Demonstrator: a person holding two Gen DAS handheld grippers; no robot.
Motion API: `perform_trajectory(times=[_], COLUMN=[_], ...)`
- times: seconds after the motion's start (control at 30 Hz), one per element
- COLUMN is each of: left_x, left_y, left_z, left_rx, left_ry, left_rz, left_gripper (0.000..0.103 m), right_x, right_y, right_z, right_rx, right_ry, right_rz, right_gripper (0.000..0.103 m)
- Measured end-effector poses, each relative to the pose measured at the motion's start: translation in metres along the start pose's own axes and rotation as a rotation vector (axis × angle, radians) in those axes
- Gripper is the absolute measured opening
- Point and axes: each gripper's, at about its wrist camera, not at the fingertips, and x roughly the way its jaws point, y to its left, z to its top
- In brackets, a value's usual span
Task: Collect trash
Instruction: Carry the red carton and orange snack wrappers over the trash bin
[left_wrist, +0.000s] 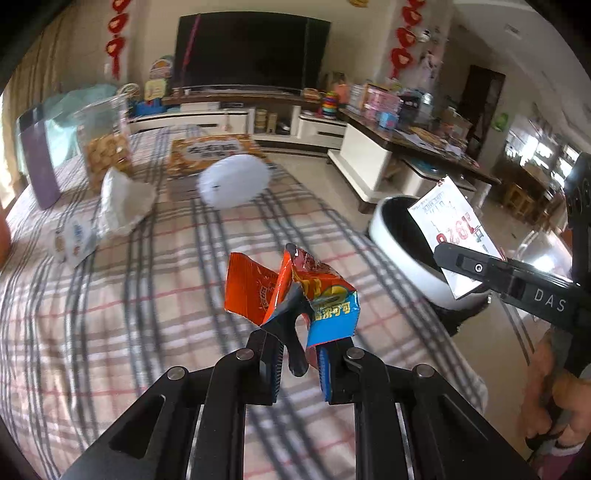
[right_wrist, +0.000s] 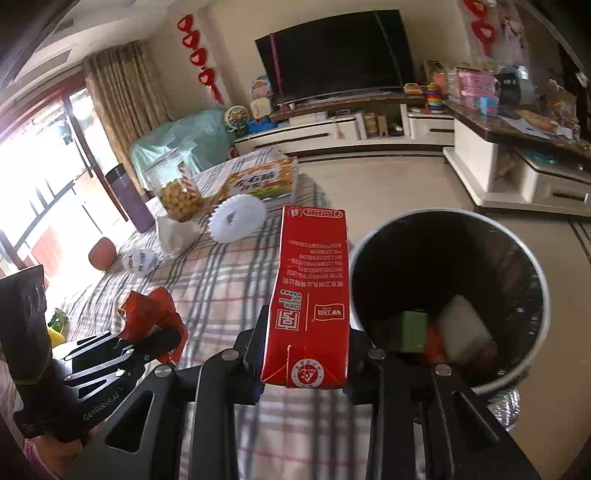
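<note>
We have both tongs loaded. Our left tongs (left_wrist: 295, 325) are clamped tight on a crumpled orange and blue snack wrapper (left_wrist: 295, 291), lifted clear of the checked cloth on the worktop (left_wrist: 147, 295); the wrapper's print is too creased to read. Our right tongs (right_wrist: 306, 354) are closed on a red drink carton (right_wrist: 310, 295) held upright, its base towards us showing a round seal, its side covered in small Chinese print seen upside down that we cannot make out. Just to the right of the carton stands the bin (right_wrist: 532, 280), its mouth open towards us, with a green box, a white block and some red scraps already lying at the bottom. So we judge the job part done: some rubbish is in, two pieces are in hand and not yet dropped. Further along the worktop a crumpled white bag (left_wrist: 125, 206), a small printed packet (left_wrist: 74, 240) and a white frilled paper plate (left_wrist: 234, 181) look like what is left to collect. The jar of snacks (right_wrist: 177, 195), purple flask (right_wrist: 129, 199) and orange box (right_wrist: 258, 181) behind them, whose large Chinese characters we cannot decipher, probably stay.
</note>
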Motion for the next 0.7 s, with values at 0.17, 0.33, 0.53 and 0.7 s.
perform_trajectory(times=[0.17, 0.33, 0.53, 0.7], left_x=[0.004, 0.012, 0.019, 0.030], left_y=[-0.020, -0.042, -0.064, -0.074], left_z=[0.007, 0.016, 0.023, 0.029], left_rx=[0.039, 0.079, 0.118, 0.133], left_ry=[-0.001, -0.003, -0.003, 0.004], left_rz=[-0.020, -0.035, -0.049, -0.044], left_gripper=[0.015, 0.015, 0.015, 0.015], right_x=[-0.015, -0.028, -0.040, -0.044], right_y=[-0.026, -0.048, -0.066, -0.079], right_z=[-0.002, -0.003, 0.000, 0.003], right_rx=[0.034, 0.066, 0.080, 0.091], right_ry=[-0.013, -0.029, -0.047, -0.052], right_rz=[-0.025, -0.047, -0.062, -0.070], right_gripper=[0.031, 0.031, 0.031, 0.031])
